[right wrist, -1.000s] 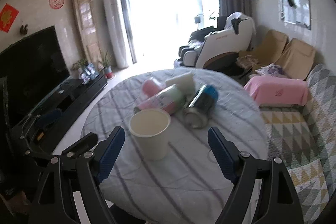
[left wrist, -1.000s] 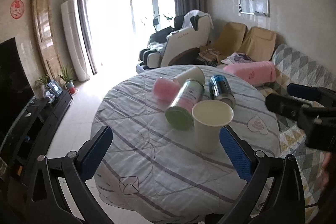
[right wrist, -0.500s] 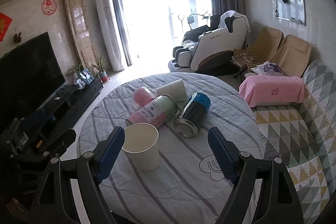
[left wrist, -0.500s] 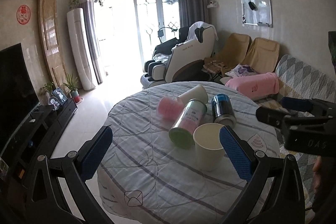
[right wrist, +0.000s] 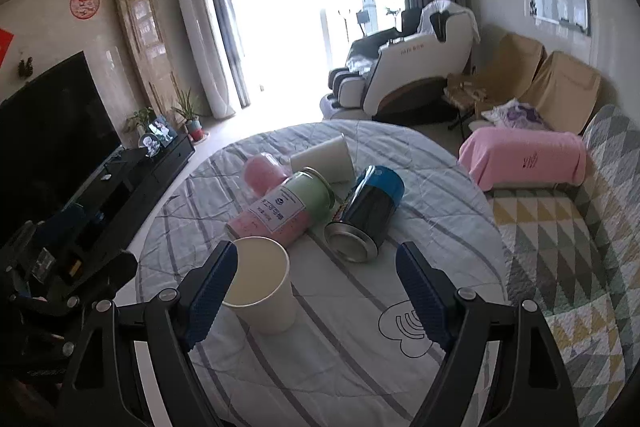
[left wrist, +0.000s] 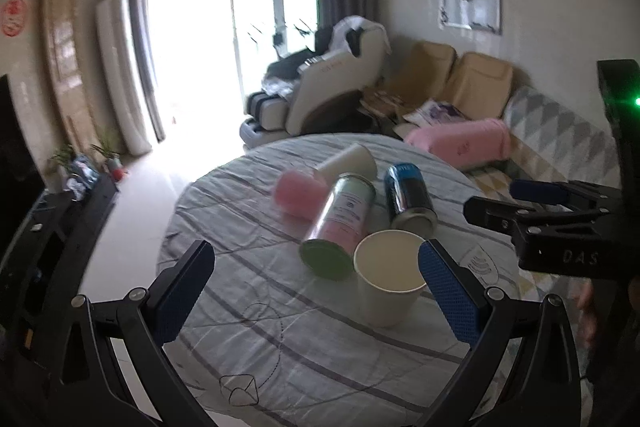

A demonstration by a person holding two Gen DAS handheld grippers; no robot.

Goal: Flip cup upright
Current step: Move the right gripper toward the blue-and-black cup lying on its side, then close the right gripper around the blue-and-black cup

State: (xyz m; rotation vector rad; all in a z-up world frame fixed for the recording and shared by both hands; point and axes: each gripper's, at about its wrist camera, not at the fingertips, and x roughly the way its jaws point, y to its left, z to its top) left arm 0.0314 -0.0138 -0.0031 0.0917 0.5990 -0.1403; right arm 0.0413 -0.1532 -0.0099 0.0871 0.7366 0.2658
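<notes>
**One cup stands, others lie on their sides**

We hold both claws released and empty above the near side of the round worktop (right wrist: pixel 440 355). The left claw (left wrist: pixel 320 287) has its blue pads spread wide, and the right claw (right wrist: pixel 316 299) is just as open; neither touches anything.

The paper cup (right wrist: pixel 260 291) nearest us stands upright, mouth up, just beside the right claw's left pad in the right wrist view. Behind it lie the pink-and-green can (right wrist: pixel 284 211), touching or nearly touching the cup's rim, and the blue can (right wrist: pixel 368 211), both on their sides. Further back a second white cup (right wrist: pixel 324 159) and a pink cup (right wrist: pixel 262 175) also lie tipped over.

We judge the upright cup done; if another is to be flipped, the white one at the back seems the likeliest, though the left wrist view is blurred and we cannot be sure. To do it well we would come in over the cans, close across the cup's wall near its middle, lift, turn it mouth up, and set it on bare cloth.

Open room lies on the right half of the worktop and along the near edge. The cluster is tight, so a low approach risks rolling a can into the standing cup. The far edge is close behind the white cup.
</notes>
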